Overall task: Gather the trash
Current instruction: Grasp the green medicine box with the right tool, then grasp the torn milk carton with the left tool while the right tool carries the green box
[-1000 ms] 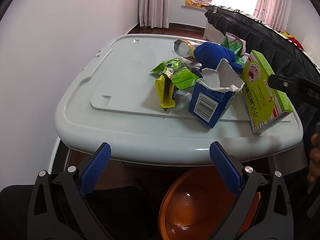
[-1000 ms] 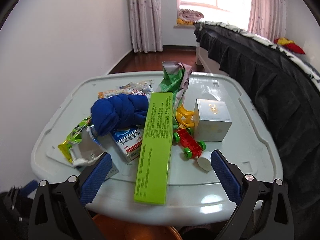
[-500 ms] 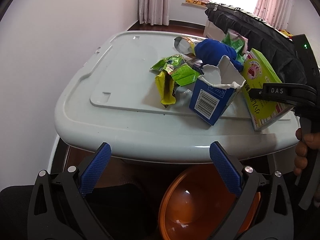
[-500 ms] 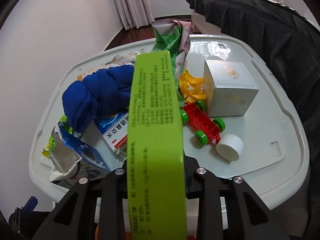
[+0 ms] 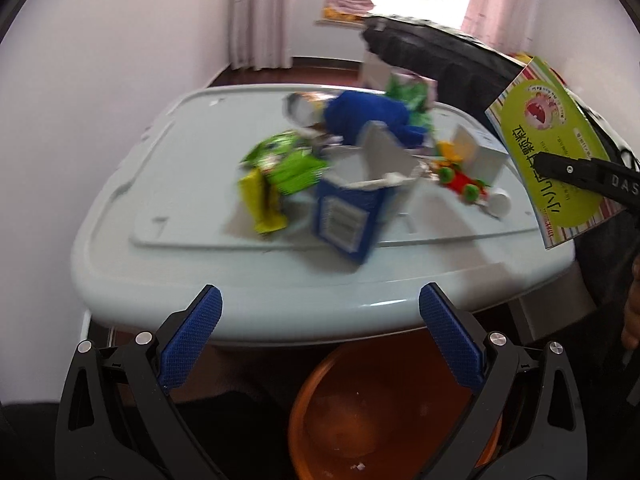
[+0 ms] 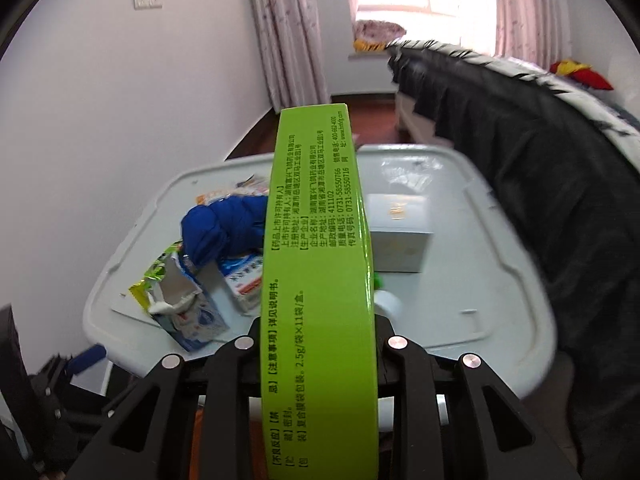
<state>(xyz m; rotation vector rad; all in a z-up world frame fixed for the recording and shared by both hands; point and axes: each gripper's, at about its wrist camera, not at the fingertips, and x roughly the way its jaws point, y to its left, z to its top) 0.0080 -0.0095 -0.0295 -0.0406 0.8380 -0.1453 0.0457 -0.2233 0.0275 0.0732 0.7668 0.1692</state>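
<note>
The right gripper [image 6: 318, 344] is clamped on the green box [image 6: 318, 280], held by its 2 narrow sides and lifted clear of the grey lid [image 5: 200, 184]. In the left wrist view the box [image 5: 548, 152] is seen tilted, above and past the lid's right edge, with 1 black finger of the right gripper [image 5: 588, 176] pressed across its face.

The left gripper [image 5: 320, 340] is held empty, its jaws spread wide, with the blue pads [image 5: 190, 344] just in front of the lid's near edge. The orange bin [image 5: 396, 412] is seen below it, under the lid's rim.

Trash on the lid: a torn blue carton [image 5: 352, 216] standing near the middle, open at the top; green and yellow wrappers [image 5: 280, 176] just to its left; a blue cloth bundle [image 5: 372, 120] behind it. A white box [image 6: 396, 240], a red toy car [image 5: 460, 180] and a white cap [image 5: 500, 204] are placed to the right. The left view is blurred, so finer contacts between the items cannot be told.
</note>
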